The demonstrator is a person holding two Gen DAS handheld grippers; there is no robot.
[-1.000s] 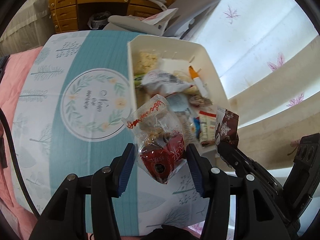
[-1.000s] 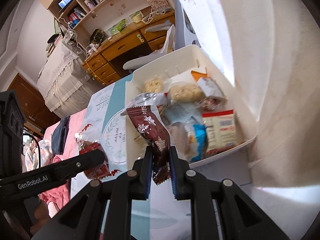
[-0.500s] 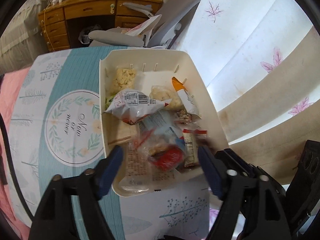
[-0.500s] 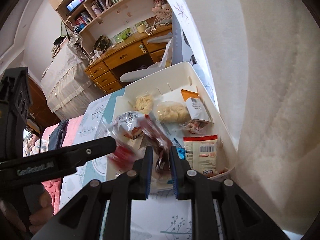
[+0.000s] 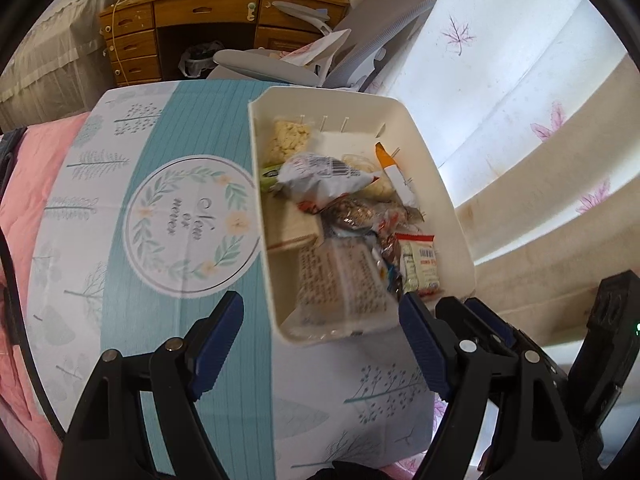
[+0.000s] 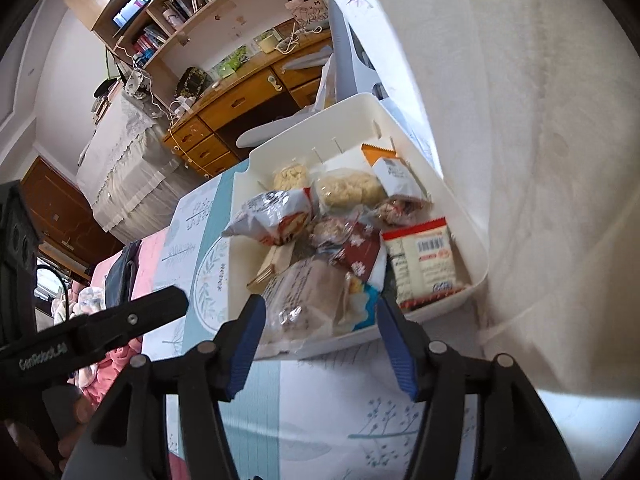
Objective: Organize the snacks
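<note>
I'm seeing a table under a teal-and-white leaf-print tablecloth (image 5: 120, 208); a white plastic bin (image 5: 448, 216) of snack packets is sitting directly on it, toward the curtain side.

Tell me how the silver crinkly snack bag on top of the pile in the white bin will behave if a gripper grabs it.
The silver snack bag looks puffed and creased, so it probably crumples under the pads and feels light. Its glossy film may be slippery. It lies loosely on other packets in the white bin, so a push would likely slide it rather than tip it.

A wooden desk (image 5: 224, 12) stands behind a grey chair (image 5: 280, 66), beside sunlit leaf-print curtains (image 5: 500, 80).
</note>
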